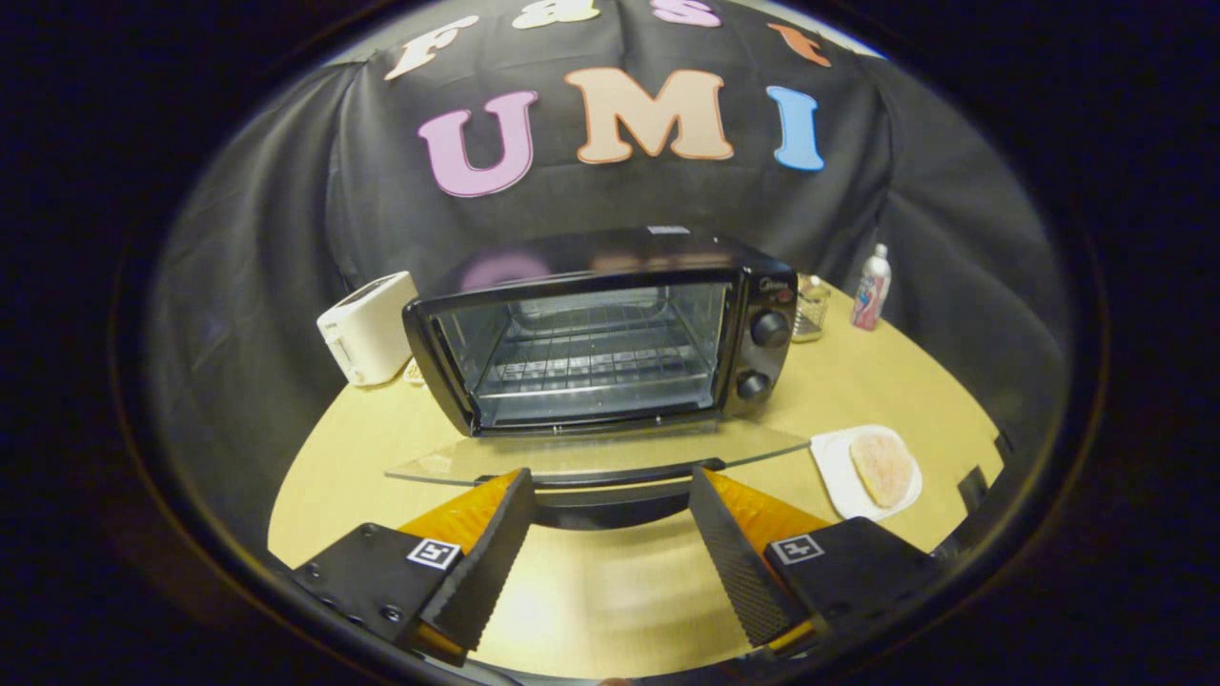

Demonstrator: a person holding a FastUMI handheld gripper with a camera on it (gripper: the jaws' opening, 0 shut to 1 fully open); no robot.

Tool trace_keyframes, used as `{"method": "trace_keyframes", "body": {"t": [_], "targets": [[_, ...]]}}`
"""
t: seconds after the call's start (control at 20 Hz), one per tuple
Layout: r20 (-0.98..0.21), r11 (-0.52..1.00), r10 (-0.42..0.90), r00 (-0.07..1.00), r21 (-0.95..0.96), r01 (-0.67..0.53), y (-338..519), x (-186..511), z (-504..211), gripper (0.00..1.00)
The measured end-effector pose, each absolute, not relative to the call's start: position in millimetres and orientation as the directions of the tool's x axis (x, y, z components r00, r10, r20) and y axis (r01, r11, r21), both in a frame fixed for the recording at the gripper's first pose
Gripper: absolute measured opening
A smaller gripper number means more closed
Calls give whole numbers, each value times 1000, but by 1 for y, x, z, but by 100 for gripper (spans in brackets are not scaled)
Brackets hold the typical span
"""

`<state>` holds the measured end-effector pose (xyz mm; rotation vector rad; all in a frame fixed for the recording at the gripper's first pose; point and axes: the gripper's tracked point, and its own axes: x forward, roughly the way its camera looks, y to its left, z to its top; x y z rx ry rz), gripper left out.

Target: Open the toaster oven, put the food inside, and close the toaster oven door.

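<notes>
gripper view: toaster oven (610, 333) on the bench (858, 391), its glass door (591, 453) folded down flat, wire rack visible inside. gripper (610, 500) fingers spread apart, holding nothing; door handle (610, 476) sits between the tips. food (882, 467) on a white plate (834, 467), right of the door. white toaster (367, 329) left of oven; bottle (871, 288) behind right.
</notes>
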<state>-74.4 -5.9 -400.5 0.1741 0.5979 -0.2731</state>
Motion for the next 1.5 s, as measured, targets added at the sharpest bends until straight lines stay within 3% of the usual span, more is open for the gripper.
{"method": "trace_keyframes", "body": {"t": [0.45, 0.75, 1.0, 1.2, 1.5], "targets": [[-728, 979, -148, 669, -13, 202, 15, -102, -479, 100], [-736, 977, -142, 662, 3, 212, 18, -105, -478, 100], [-656, 989, -112, 746, -1, 148, 0, -90, -428, 100], [-583, 972, -214, 784, -49, 228, -65, -74, -381, 100], [-592, 902, -397, 702, -108, 418, -188, -81, -392, 100]]}}
